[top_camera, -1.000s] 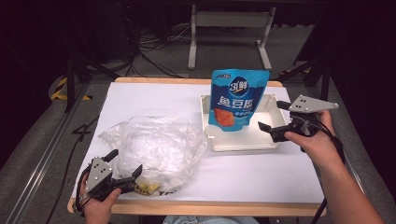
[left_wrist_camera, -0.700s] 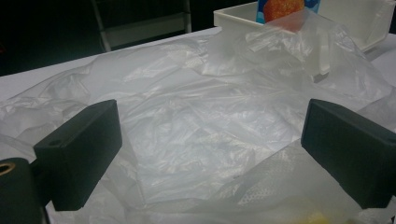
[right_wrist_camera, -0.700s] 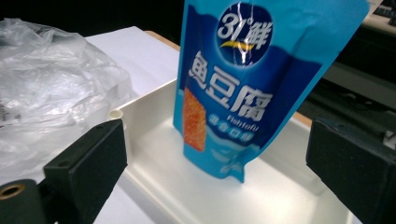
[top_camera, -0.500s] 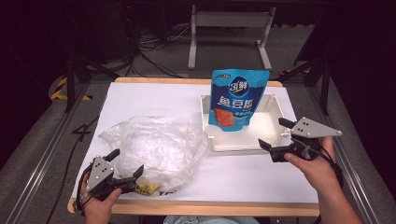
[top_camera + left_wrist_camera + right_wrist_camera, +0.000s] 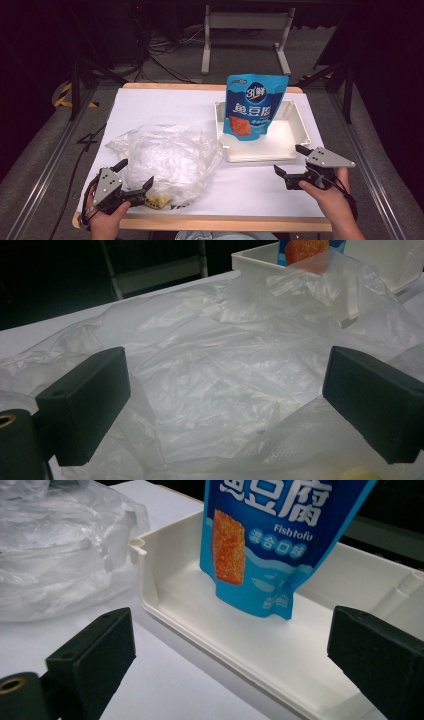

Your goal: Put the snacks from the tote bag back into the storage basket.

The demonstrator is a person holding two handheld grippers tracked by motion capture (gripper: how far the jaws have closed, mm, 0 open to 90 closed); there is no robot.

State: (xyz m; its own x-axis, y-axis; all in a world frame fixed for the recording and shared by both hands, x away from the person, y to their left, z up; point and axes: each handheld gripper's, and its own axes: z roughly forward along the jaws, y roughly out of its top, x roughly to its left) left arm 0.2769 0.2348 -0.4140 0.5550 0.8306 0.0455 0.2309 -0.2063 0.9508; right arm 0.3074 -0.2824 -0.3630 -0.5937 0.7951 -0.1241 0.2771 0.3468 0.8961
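Right gripper [image 5: 292,161] withdrawn from tray [image 5: 300,116]; its view reads pouch [image 5: 272,540] "Fish tofu".

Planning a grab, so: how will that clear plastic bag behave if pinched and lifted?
The plastic bag looks thin and crumpled, so it will probably flop and stretch rather than hold shape. Something yellow sits at its near edge and may slide or drop when lifted.

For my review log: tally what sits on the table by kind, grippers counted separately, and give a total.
Blue snack pouch: 1
White tray: 1
Clear plastic bag: 1
Handheld grippers: 2, left gripper and right gripper, both with jaws open
Total: 5

Something yellow shows at the bag's near edge; I cannot tell what it is, so it is not counted.
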